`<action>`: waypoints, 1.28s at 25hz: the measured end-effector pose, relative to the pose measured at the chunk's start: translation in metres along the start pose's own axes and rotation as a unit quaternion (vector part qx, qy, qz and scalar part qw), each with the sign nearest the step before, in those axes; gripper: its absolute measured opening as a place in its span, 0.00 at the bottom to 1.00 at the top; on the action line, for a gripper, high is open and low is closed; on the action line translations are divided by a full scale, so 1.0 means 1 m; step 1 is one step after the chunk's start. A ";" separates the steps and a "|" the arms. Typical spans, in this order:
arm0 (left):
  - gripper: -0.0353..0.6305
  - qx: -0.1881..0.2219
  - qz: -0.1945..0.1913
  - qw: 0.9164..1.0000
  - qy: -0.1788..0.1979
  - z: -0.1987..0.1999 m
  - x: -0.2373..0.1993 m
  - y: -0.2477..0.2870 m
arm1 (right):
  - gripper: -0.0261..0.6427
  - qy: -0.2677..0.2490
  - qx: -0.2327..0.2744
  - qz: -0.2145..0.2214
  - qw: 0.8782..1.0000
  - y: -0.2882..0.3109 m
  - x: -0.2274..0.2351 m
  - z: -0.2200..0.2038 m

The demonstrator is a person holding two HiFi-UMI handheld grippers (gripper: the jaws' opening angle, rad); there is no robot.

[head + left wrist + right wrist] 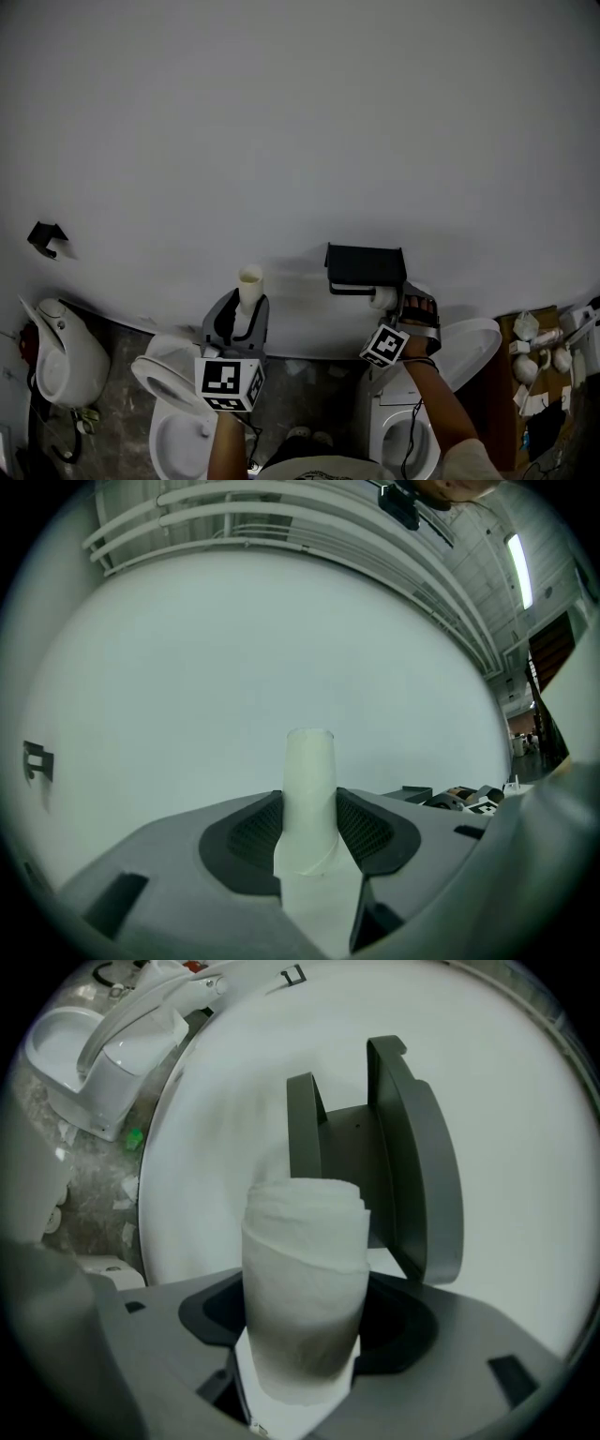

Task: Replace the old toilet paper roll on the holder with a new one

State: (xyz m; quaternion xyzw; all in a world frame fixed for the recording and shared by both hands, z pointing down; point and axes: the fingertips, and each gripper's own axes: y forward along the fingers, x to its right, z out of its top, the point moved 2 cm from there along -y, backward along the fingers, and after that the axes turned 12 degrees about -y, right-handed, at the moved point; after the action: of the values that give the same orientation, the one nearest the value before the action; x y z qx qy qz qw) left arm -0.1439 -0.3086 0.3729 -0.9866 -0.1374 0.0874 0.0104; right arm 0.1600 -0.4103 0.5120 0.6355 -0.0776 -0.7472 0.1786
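Observation:
My left gripper is shut on a thin, pale cardboard tube, the bare old roll, which stands upright between its pads. In the left gripper view the tube rises against the white wall. My right gripper is shut on a white toilet paper roll just below the black holder on the wall. In the right gripper view the roll fills the jaws, with the grey holder and its raised cover right behind it. The roll's near end is hidden by the jaws.
A white wall fills the upper half. Toilets stand below: one at the far left, one under my left arm, one under my right arm. A black bracket hangs at the left. Small clutter lies at the right.

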 end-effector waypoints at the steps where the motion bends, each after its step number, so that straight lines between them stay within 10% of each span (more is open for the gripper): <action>1: 0.33 0.000 0.004 1.000 0.000 0.000 -0.003 -0.003 | 0.50 0.003 -0.003 -0.002 1.000 0.000 0.000 0.001; 19: 0.33 0.003 0.048 0.999 0.011 0.005 -0.029 -0.034 | 0.50 -0.030 0.033 -0.077 0.996 -0.011 0.005 0.059; 32: 0.33 0.003 0.054 0.999 0.002 0.004 -0.030 -0.047 | 0.62 0.027 0.100 -0.040 0.994 -0.043 0.010 0.096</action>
State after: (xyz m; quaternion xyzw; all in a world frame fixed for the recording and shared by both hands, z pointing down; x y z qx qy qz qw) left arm -0.1852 -0.2715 0.3763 -0.9927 -0.0832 0.0865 0.0093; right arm 0.0578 -0.3847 0.5052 0.6729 -0.1213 -0.7246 0.0863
